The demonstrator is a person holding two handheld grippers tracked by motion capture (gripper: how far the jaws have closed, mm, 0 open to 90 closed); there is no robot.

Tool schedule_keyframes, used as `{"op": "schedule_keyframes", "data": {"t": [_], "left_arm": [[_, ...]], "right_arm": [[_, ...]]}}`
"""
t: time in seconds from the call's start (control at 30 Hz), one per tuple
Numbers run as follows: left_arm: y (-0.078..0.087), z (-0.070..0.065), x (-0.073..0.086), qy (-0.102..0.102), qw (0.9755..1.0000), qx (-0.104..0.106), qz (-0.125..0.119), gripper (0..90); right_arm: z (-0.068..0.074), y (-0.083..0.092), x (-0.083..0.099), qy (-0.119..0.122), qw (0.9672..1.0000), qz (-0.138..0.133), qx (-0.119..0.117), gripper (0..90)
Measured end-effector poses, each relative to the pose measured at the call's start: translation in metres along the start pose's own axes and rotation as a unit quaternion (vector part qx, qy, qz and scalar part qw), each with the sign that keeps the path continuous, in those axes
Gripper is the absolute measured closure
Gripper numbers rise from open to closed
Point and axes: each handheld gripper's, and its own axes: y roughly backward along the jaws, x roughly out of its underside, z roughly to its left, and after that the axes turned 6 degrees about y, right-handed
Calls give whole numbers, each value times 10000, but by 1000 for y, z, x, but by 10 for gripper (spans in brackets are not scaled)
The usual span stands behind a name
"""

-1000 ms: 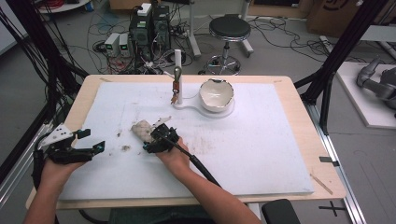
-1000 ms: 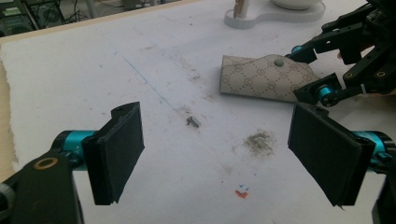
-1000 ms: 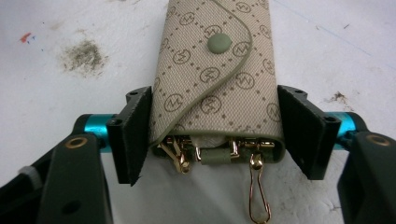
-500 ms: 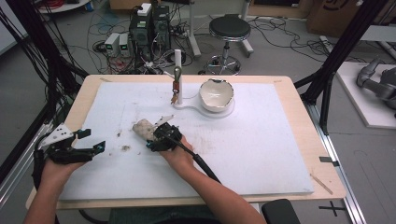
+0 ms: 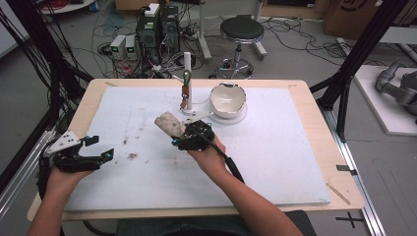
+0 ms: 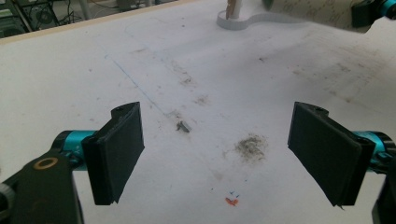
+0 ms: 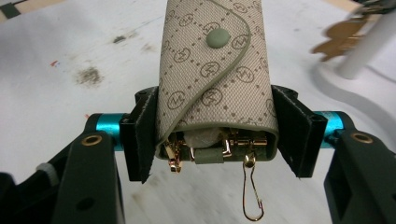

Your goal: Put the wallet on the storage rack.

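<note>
Right tongs [image 7: 212, 135] clamped on key case [image 7: 215, 79], case lifted off table [image 5: 295, 147], near stand [image 5: 187, 93]. Left tongs [image 6: 219, 154] apart, empty, well left of case.

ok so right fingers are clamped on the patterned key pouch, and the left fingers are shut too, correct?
Not quite. The right gripper is clamped on the patterned key pouch, but the left gripper is not shut: the left gripper view shows its fingers standing wide apart with nothing between them, just the stained white table cover beyond.
</note>
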Motion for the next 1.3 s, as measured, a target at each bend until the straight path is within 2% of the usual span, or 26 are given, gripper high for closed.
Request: {"op": "schedule_keyframes", "data": {"t": [0.23,0.6,0.9,1.07,1.3], "left_arm": [[-10,-4,-4,-51,9999,135,28,183],[-22,-6,-11,-84,9996,284,-35,183],[-33,-9,-15,-138,9991,389,-28,183],[-36,-9,-16,-140,9991,408,-19,183],[-33,-8,-16,-113,9992,385,-55,183]], "right_arm": [[-25,33,9,-181,9995,-126,236,383],[-64,83,28,-422,9967,-300,633,383],[-94,115,41,-517,9935,-238,985,382],[-110,122,42,-512,9919,-92,1161,382],[-126,113,35,-480,9906,109,1279,382]]}}
